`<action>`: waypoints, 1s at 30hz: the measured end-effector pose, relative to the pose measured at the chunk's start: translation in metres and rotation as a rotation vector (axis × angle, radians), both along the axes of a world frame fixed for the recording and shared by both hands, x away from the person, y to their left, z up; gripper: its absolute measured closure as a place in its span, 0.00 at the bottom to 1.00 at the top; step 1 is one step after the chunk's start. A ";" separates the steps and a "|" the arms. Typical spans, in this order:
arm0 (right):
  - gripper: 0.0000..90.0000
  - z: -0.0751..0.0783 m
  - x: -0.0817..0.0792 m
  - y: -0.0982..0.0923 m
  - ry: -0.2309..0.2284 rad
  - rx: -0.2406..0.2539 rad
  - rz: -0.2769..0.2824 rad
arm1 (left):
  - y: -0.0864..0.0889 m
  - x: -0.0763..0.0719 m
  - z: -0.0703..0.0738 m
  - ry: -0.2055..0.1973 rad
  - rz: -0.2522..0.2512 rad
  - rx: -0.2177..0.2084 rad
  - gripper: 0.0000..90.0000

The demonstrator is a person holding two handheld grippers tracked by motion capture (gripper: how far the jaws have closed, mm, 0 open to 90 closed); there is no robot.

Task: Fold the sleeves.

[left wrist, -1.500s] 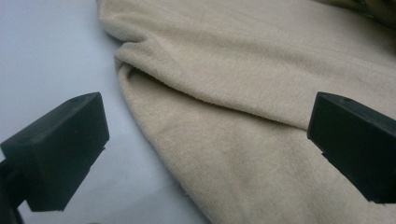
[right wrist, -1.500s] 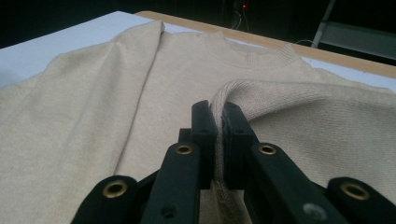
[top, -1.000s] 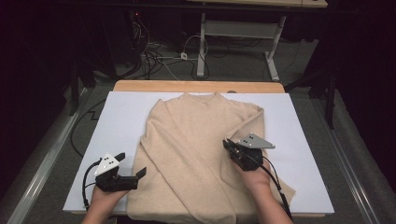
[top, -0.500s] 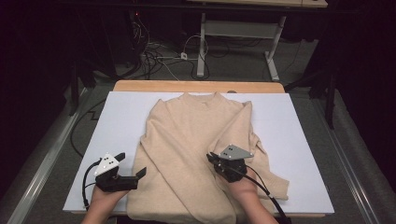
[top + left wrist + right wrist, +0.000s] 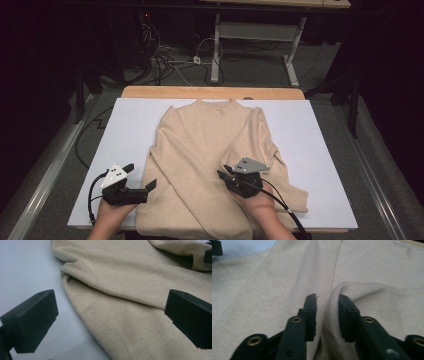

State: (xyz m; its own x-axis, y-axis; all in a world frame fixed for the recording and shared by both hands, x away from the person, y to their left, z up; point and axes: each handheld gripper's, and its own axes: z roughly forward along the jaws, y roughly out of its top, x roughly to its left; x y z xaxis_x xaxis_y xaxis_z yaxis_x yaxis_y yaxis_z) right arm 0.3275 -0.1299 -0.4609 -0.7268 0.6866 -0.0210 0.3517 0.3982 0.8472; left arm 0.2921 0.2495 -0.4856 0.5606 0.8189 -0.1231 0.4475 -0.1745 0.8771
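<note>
1. Across the middle of the high view, we see the beige sweater (image 5: 210, 165) spread on the white table (image 5: 325, 130), collar toward the top of the frame.
2. Our right tool (image 5: 226, 176) has just been opening; a sleeve fold (image 5: 329, 315) sits between its loosened jaws.
3. Our left tool (image 5: 142, 177) is spread wide at lower left, straddling the sweater's left edge (image 5: 75, 297), nearer that side fold.

Dark room; grey carpet floor (image 5: 260, 75). White sheet (image 5: 320, 130) over wooden table (image 5: 210, 92). Cable tangle (image 5: 165, 60) at 11 o'clock, white desk frame (image 5: 250, 35) at 12, metal rail (image 5: 45, 180) at 9
</note>
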 end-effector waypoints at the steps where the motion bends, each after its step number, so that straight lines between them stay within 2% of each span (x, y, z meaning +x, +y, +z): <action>1: 0.70 0.002 -0.001 -0.002 -0.005 0.006 -0.004 | 0.000 0.000 0.000 -0.001 0.000 0.000 0.00; 7: 0.49 0.014 -0.013 -0.029 -0.036 0.059 -0.050 | -0.001 0.000 0.000 -0.003 0.000 0.005 0.00; 16: 0.21 0.014 -0.039 -0.086 -0.056 0.075 -0.140 | -0.001 -0.001 0.000 -0.005 0.003 0.012 0.00; 22: 0.09 0.013 -0.055 -0.118 -0.048 0.062 -0.208 | -0.002 -0.001 0.000 -0.011 0.003 0.021 0.00; 27: 0.00 0.009 -0.067 -0.136 -0.057 0.065 -0.260 | -0.003 -0.001 0.000 -0.012 -0.001 0.026 0.00; 30: 0.00 0.005 -0.072 -0.144 -0.069 0.079 -0.290 | -0.003 -0.001 0.000 -0.013 -0.001 0.028 0.00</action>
